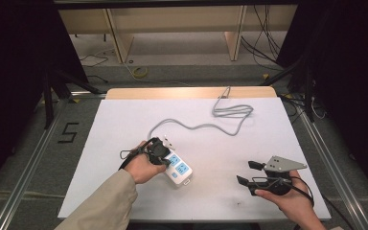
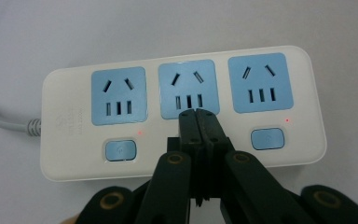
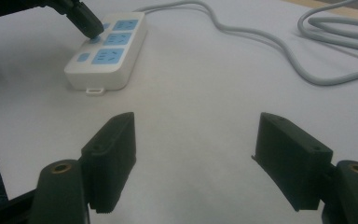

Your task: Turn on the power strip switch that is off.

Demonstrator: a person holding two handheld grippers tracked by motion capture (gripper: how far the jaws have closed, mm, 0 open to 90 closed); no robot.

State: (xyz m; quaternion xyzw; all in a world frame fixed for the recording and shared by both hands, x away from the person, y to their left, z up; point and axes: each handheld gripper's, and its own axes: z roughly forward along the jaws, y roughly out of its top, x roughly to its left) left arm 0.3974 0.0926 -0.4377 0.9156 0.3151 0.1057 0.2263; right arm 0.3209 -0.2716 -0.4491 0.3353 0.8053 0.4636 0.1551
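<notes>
A white plastic power strip with three blue socket faces [image 1: 178,170] lay on the white sheet covering the table [image 1: 124,124], toward the person's side and left of the middle, and everything else can be placed from it. The left gripper [image 1: 159,149] sat directly over the strip, held by the person's left hand [image 1: 143,167] in a beige sleeve [image 1: 103,203]; in the left gripper view its two black jaws were pressed together with nothing between them, their joined tip [image 2: 197,114] resting at the lower edge of the middle blue socket face [image 2: 188,88], right where that socket's switch would sit. A small blue push button [image 2: 120,150] lay below the left-hand socket and another blue push button [image 2: 267,138] below the right-hand one, each with a tiny red light just above it. The strip's grey round cable [image 1: 199,125] left its far end, snaked away from the person and ended in loose loops near the table's far edge. Well to the right of the strip, near the table's near edge, the right gripper [image 1: 251,173] was held in the person's right hand [image 1: 292,203], its jaws spread wide and empty above the bare sheet, a grey three-cornered plate [image 1: 282,164] on top. From the right gripper view the strip [image 3: 106,51] lay ahead and to the upper left, with the left gripper's closed tip [image 3: 87,23] touching its top.
</notes>
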